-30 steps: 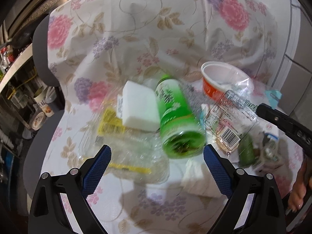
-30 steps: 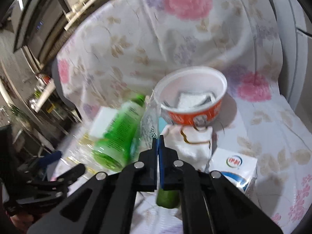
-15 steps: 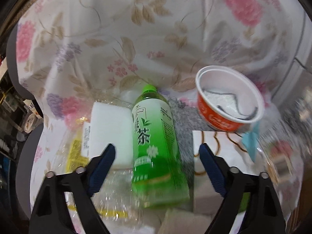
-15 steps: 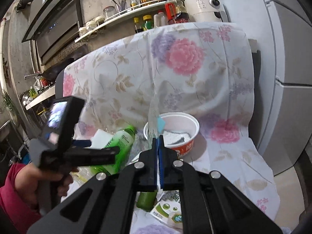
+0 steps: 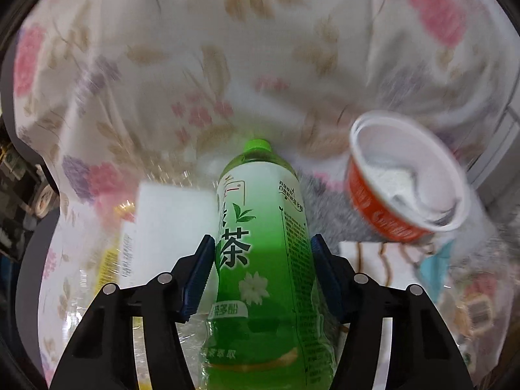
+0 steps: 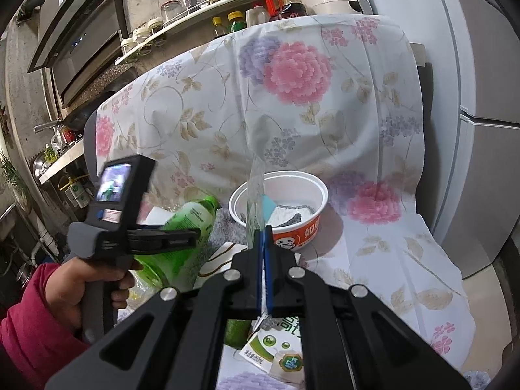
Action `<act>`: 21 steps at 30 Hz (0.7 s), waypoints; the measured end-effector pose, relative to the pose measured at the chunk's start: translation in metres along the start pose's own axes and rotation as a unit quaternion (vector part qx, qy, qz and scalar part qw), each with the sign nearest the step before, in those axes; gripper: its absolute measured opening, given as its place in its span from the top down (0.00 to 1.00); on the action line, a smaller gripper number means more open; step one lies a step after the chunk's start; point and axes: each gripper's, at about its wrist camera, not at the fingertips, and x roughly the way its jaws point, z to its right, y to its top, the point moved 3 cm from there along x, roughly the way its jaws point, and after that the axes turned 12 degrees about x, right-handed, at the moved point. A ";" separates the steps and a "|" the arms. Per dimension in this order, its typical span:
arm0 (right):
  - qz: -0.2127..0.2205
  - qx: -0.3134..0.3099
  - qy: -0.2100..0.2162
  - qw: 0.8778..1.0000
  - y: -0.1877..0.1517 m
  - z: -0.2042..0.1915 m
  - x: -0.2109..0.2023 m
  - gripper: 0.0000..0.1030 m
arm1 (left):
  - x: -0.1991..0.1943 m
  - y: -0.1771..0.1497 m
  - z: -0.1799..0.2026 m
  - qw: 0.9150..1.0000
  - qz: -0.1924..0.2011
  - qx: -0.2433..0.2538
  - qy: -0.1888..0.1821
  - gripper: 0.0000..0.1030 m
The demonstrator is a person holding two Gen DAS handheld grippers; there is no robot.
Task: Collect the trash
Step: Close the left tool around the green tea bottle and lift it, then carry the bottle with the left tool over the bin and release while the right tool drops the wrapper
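Left gripper (image 5: 262, 253) clamped on green plastic tea bottle (image 5: 263, 260) lying on floral cloth (image 5: 201, 65), beside white foam block (image 5: 169, 224). Right gripper (image 6: 263, 230) pinched on clear plastic wrapper (image 6: 255, 191), held up before orange-white paper bowl (image 6: 292, 224).

Both grippers share one build: black plastic linkage arms that spread wide toward the camera and narrow to two fingers faced with blue ribbed pads (image 5: 199, 276). Round silver screws sit at the joints, two on each arm. On the left gripper (image 5: 263, 266), pale slots show through the arm frames. On the right gripper (image 6: 263, 253), the blue pads are thin strips. At nine o'clock in the right wrist view, the left unit has a grey handle and a black camera block with a small lit screen (image 6: 112, 183). The hand (image 6: 73, 287) around it is bare skin, with a red sleeve (image 6: 29, 331).
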 end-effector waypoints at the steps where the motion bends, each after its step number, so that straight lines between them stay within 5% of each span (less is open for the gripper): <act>1: 0.001 0.000 0.002 1.000 0.001 -0.002 -0.001 0.98 | -0.014 0.000 -0.001 1.000 0.021 -0.001 -0.005 0.41; 8: 0.013 -0.012 0.011 1.000 0.002 -0.026 -0.025 0.98 | -0.108 -0.039 -0.003 0.994 0.106 -0.009 -0.018 0.42; 14: 0.006 -0.009 0.009 1.000 -0.014 -0.035 -0.050 0.98 | -0.157 -0.106 0.003 0.993 0.115 -0.014 -0.008 0.42; 21: 0.011 0.009 -0.003 1.000 -0.034 -0.023 -0.085 0.98 | -0.185 -0.140 0.033 0.989 0.140 0.014 -0.033 0.41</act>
